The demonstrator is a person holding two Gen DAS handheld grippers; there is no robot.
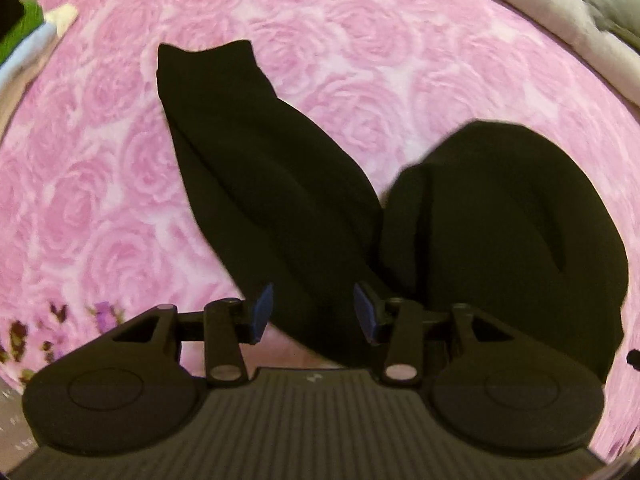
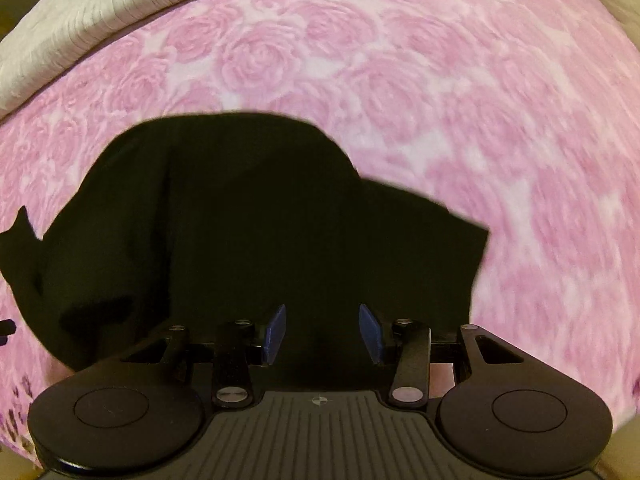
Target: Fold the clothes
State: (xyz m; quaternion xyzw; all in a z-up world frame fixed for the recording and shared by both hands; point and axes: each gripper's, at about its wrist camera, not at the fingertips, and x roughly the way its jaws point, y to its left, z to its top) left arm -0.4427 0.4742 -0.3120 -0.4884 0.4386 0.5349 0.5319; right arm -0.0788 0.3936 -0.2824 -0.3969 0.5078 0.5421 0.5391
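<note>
A black garment (image 1: 280, 184) lies rumpled on a pink rose-patterned bed cover (image 1: 100, 180). In the left wrist view one long black part stretches away to the upper left and a rounded heap (image 1: 512, 224) sits at the right. My left gripper (image 1: 314, 312) is open, its blue pads on either side of the near end of the long part. In the right wrist view the black garment (image 2: 248, 216) spreads wide over the bed cover (image 2: 480, 100). My right gripper (image 2: 322, 334) is open just over the garment's near edge, with cloth between the pads but not pinched.
A pale ribbed blanket or pillow (image 2: 80, 24) borders the bed at the upper left of the right wrist view and shows as a blanket edge (image 1: 520, 4) at the upper right of the left wrist view. Green and white items (image 1: 28, 28) lie at the far left bed edge.
</note>
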